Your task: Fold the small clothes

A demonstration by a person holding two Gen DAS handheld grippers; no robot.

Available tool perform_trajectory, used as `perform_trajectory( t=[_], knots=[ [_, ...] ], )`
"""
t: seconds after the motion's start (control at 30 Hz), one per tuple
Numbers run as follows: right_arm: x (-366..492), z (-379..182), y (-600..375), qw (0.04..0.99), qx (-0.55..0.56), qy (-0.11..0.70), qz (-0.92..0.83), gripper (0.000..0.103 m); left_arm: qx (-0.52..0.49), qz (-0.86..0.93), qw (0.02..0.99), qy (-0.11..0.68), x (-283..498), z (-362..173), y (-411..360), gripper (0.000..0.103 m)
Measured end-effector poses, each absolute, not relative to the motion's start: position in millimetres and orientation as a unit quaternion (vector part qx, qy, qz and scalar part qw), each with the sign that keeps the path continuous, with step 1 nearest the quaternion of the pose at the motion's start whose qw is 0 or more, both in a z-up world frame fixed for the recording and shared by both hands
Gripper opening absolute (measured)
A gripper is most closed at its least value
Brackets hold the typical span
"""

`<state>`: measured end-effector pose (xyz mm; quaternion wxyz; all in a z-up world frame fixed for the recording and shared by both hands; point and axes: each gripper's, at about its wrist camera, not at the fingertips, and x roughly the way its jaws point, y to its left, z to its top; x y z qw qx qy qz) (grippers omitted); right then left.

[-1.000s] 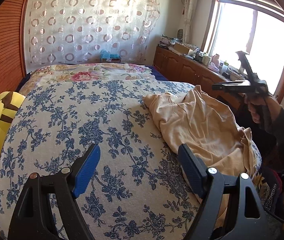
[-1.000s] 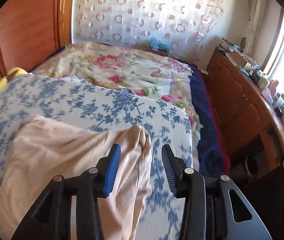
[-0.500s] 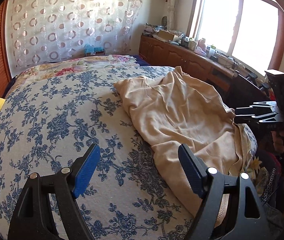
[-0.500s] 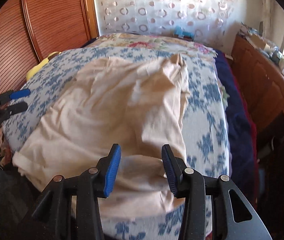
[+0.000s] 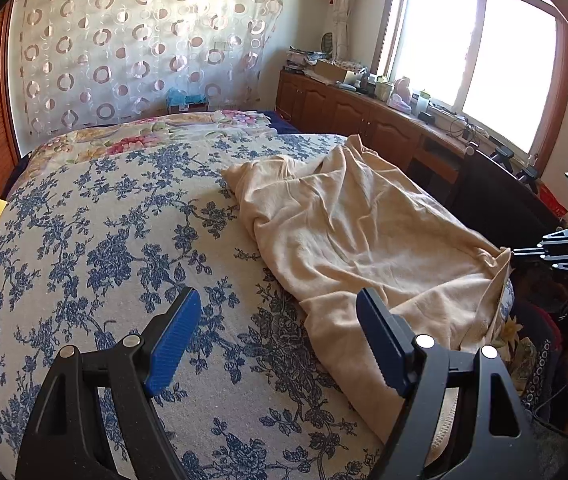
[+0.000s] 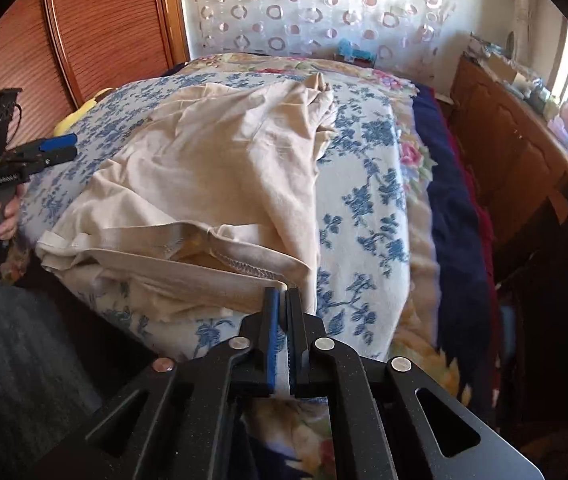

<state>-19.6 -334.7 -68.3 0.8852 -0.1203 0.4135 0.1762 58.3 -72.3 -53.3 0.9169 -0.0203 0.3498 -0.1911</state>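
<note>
Right wrist: right gripper [image 6: 282,300] clamps garment [image 6: 220,168] hem; left gripper [image 5: 280,336] beside

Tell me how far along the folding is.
Barely started. The crumpled beige cotton garment lies unfolded on the blue-floral bedspread. In hand: the right gripper is shut on its hem corner. The left gripper is open, holding nothing. Every fold remains.

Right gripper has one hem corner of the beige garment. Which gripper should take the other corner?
Left. The left gripper is open and empty over the bedspread, beside the beige garment; the right gripper is shut on its hem corner.
</note>
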Motion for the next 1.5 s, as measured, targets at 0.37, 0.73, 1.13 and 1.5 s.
perform_trajectory(
  t=[0.37,0.73,1.13,1.5],
  knots=[
    [63,-31,-305,0.917,-0.112,0.339,0.178,0.059,0.000,-0.178,0.916,0.360,138,-43,-69,0.081],
    [206,-73,-280,0.902,-0.072,0.382,0.189,0.059,-0.015,-0.199,0.888,0.413,217,-65,-87,0.057],
    [249,-88,-284,0.886,-0.051,0.406,0.218,0.063,-0.026,-0.211,0.868,0.449,249,-85,-102,0.058],
    [246,-93,-268,0.885,-0.060,0.401,0.231,0.067,-0.006,-0.216,0.871,0.442,251,-85,-108,0.057]
  ],
)
